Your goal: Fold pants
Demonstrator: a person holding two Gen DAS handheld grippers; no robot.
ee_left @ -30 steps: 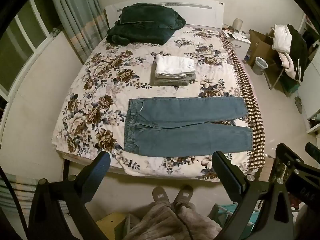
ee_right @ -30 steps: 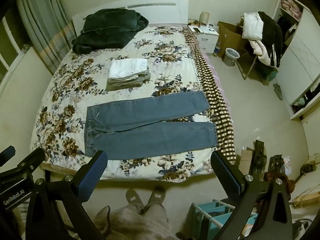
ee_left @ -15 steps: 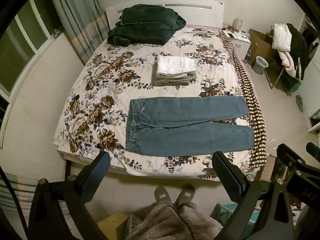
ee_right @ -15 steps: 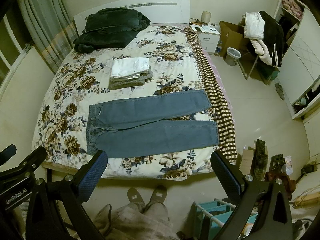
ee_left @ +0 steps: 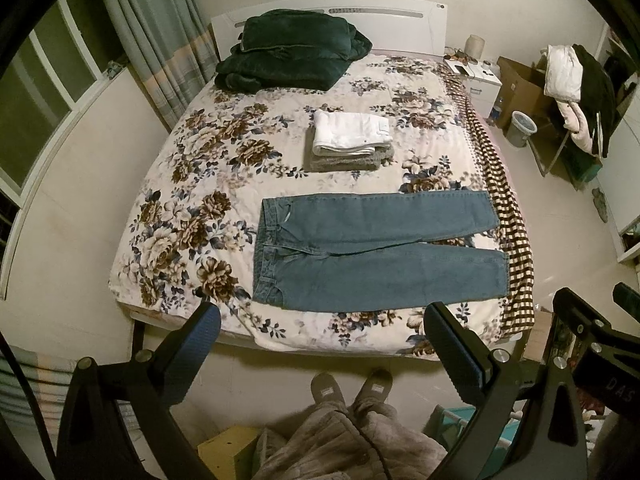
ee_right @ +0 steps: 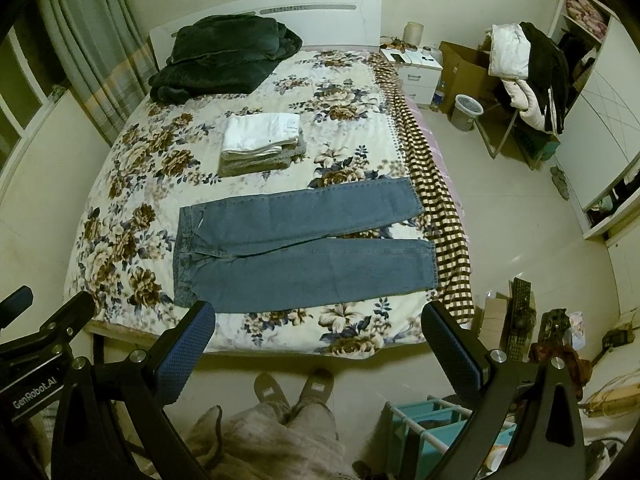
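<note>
A pair of blue jeans lies flat on the floral bedspread, waistband to the left, both legs spread toward the right edge. It also shows in the right wrist view. My left gripper is open and empty, held high above the near edge of the bed. My right gripper is open and empty too, at the same height above the near edge. Neither touches the jeans.
A folded stack of white and grey clothes lies behind the jeans. A dark green blanket sits at the headboard. A checked cloth hangs over the bed's right side. My slippered feet stand at the bed's foot.
Both grippers have drifted slightly, so the bed sits a little higher and further right in each view. The jeans have not moved. Both grippers stay open.
</note>
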